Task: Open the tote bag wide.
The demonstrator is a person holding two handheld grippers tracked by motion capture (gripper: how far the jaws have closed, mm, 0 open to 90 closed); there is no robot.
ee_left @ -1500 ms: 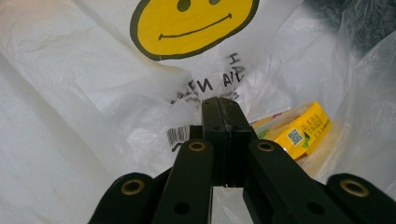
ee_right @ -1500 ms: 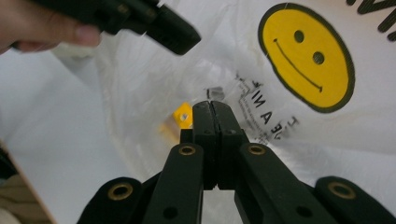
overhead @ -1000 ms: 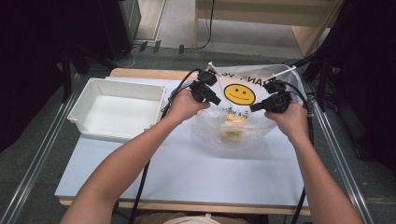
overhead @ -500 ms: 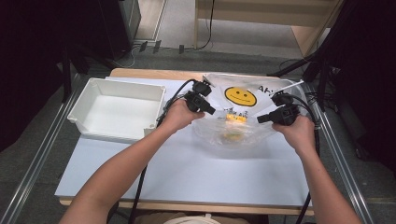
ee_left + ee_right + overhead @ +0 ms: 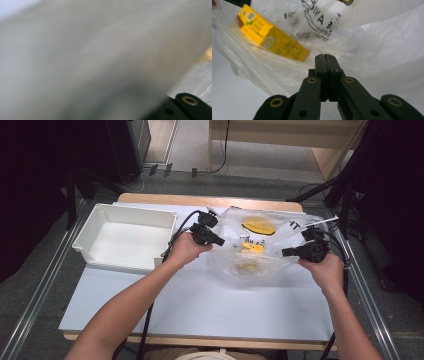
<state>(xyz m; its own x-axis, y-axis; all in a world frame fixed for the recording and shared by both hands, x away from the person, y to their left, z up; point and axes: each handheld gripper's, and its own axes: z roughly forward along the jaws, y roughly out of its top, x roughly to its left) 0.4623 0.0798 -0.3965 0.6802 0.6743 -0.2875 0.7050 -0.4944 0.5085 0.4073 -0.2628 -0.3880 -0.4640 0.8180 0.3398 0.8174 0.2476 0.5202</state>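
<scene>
A clear plastic bag [image 5: 272, 232] with a yellow smiley print [image 5: 258, 226] is stretched between my two grippers over the white table top [image 5: 200, 300]. Inside it lie a yellow box [image 5: 252, 247] and a smaller yellowish item [image 5: 246, 266]. My left gripper [image 5: 220, 241] is shut on the bag's left edge. My right gripper [image 5: 284, 253] pinches the right edge. In the right gripper view its jaws [image 5: 325, 57] are pressed together on the film [image 5: 387, 50], with the yellow box [image 5: 272, 41] beyond them. Blurred plastic [image 5: 87, 62] lies close over the left gripper view.
An empty white tray [image 5: 135, 210] stands at the table's left, close to my left hand. Metal rails run along both sides of the table. Cables trail from both grippers toward the person.
Both hands have come down and toward the person with the bag, the right one also drifting right. The bag has sunk and spread flatter over the table.
</scene>
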